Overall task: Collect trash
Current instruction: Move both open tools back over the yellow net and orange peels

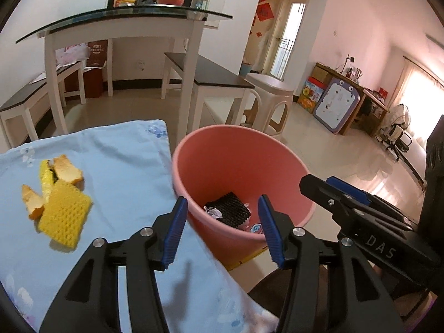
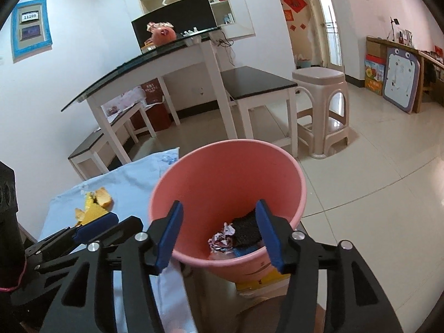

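- Tiled dining room; worktop (image 1: 125,149) under a pale blue cloth, pink bin (image 1: 277,166) just beside its right edge.
- Leftmost: orange peel (image 1: 68,170) and yellow sponge (image 1: 65,216), touching, still on the cloth; next pickup, probably one piece at a time.
- Left gripper (image 1: 222,230): fingers wide apart, holding nothing, over the bin rim.
- Bin contents: black scrubber (image 1: 230,208), crumpled wrapper (image 2: 222,238).
- Right gripper (image 2: 219,233): fingers apart, empty, above the bin; judged just emptied.

Bright daylight, sharp, fisheye-warped edges
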A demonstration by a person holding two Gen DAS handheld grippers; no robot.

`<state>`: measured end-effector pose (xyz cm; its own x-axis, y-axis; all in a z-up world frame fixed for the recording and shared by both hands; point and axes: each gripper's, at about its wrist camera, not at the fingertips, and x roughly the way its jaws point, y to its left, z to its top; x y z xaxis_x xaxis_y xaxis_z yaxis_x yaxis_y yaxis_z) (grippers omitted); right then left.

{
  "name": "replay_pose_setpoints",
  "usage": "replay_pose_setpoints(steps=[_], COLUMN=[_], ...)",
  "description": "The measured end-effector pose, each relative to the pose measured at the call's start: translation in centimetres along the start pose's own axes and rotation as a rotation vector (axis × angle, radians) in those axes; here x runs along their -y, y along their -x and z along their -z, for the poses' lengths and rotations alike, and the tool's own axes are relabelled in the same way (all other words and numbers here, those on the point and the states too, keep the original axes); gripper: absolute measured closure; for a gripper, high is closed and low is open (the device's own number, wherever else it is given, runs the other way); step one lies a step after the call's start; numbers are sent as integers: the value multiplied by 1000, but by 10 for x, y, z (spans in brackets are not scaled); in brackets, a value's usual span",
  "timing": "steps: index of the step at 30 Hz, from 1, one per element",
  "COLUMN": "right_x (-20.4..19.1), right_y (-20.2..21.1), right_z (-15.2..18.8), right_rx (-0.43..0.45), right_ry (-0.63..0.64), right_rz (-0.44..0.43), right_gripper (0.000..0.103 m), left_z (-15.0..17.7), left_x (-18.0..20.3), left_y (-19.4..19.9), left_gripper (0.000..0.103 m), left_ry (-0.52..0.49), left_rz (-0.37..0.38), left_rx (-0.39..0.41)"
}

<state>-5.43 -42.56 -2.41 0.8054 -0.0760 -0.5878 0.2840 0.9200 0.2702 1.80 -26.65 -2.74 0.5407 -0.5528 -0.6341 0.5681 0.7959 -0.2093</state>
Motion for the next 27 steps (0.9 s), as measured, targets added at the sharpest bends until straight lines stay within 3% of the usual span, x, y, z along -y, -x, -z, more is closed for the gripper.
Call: replay_pose_setpoints(steps=[15,27], right_x=[-50,-94], right_y=[39,28], right_z=[19,30], right_rx=[13,-19], right_ry=[84,135], right_rz=[-32,-74], right_gripper=[44,42], left_z=[11,32], left_x=[-22,-65], left_y=[65,88], left_gripper=[50,50], left_ry=[40,102], left_rz=[-63,-162], left_rx=[66,86])
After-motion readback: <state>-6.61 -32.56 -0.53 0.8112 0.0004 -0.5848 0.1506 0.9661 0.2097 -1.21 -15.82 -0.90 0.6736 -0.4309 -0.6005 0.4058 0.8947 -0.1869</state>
